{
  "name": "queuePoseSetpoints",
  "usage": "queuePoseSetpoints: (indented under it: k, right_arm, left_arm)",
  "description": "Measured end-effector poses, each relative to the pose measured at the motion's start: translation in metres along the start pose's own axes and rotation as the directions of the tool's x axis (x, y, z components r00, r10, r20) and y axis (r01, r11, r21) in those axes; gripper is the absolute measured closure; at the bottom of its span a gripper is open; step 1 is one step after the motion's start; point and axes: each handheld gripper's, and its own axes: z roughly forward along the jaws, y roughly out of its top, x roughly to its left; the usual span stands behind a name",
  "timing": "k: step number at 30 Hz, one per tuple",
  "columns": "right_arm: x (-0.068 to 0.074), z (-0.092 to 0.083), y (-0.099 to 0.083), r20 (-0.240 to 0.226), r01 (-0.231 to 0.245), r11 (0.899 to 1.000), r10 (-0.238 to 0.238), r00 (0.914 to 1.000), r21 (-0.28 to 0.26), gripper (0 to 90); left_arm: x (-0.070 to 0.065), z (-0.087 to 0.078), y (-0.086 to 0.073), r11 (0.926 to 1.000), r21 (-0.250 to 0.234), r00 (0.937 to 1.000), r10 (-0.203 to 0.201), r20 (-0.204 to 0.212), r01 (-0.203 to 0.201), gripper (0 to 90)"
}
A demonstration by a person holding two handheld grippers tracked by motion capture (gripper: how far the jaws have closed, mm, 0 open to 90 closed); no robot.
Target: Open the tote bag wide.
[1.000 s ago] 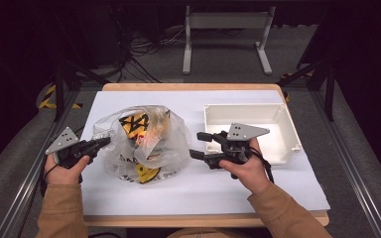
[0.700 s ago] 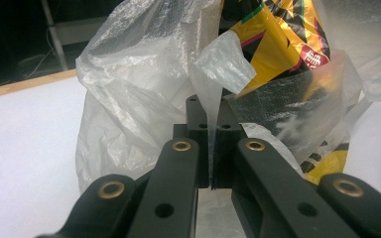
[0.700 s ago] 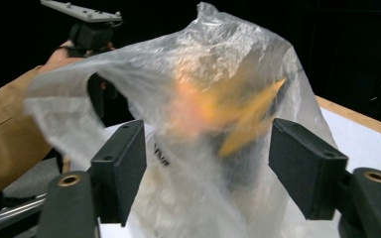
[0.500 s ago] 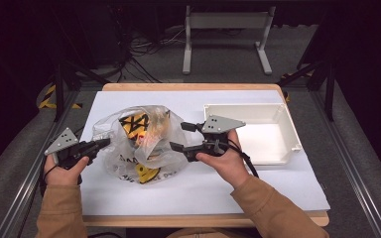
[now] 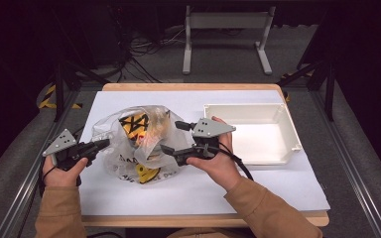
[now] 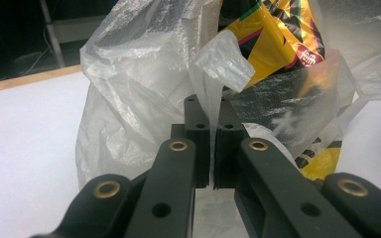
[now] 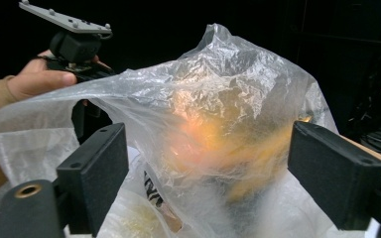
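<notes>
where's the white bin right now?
High view: the white bin sits at the right of the white table cover, right of the plastic bag, just beyond the right hand-held gripper.

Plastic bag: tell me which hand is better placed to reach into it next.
Right, probably. The right tool has just been opening its jaws and sits at the plastic bag mouth, nothing gripped. The left tool is shut on the bag's edge, holding it.

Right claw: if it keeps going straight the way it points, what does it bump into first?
Most likely the plastic bag. The right claw is open and aimed right at its crinkly side, though how near is hard to tell.
</notes>
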Motion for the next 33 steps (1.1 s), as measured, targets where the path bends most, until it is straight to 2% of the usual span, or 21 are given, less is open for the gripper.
queuePoseSetpoints:
  k: [14,15,19,23,24,29,33]
  right_arm:
    - [0.007,0.015,-0.007,0.036,0.066,0.997,-0.068,0.9970,0.043,13.7]
    - [0.008,0.017,-0.008,0.044,0.057,0.997,-0.060,0.9972,0.055,12.5]
    - [0.006,0.018,-0.008,0.076,0.078,0.996,-0.081,0.9938,0.043,15.3]
    - [0.003,0.014,-0.006,0.112,0.090,0.996,-0.092,0.9895,0.019,27.6]
    - [0.001,0.012,-0.006,0.133,0.091,0.996,-0.092,0.9868,0.012,34.0]
    - [-0.007,0.005,-0.003,0.127,0.034,0.999,-0.033,0.9913,-0.007,65.8]
    - [-0.015,0.002,-0.001,0.111,0.013,1.000,-0.011,0.9937,-0.022,76.8]
  left_arm:
    - [-0.001,-0.002,-0.001,1.0000,-0.005,1.0000,-0.002,0.003,0.002,86.6]
    - [-0.001,-0.002,-0.001,1.0000,-0.006,1.0000,-0.001,0.005,0.001,86.6]
    - [-0.001,-0.002,-0.001,1.0000,-0.009,1.0000,-0.001,0.009,0.001,86.7]
    - [-0.001,-0.001,0.000,0.9999,-0.013,0.9999,-0.001,0.015,0.001,86.5]
    - [-0.001,-0.001,0.000,0.9999,-0.014,0.9998,-0.001,0.017,0.001,86.5]
    - [-0.002,-0.001,0.000,0.9997,-0.023,0.9999,0.005,0.017,-0.004,86.6]
    - [-0.003,-0.002,0.003,0.9978,-0.066,0.9999,-0.002,0.011,0.003,88.0]
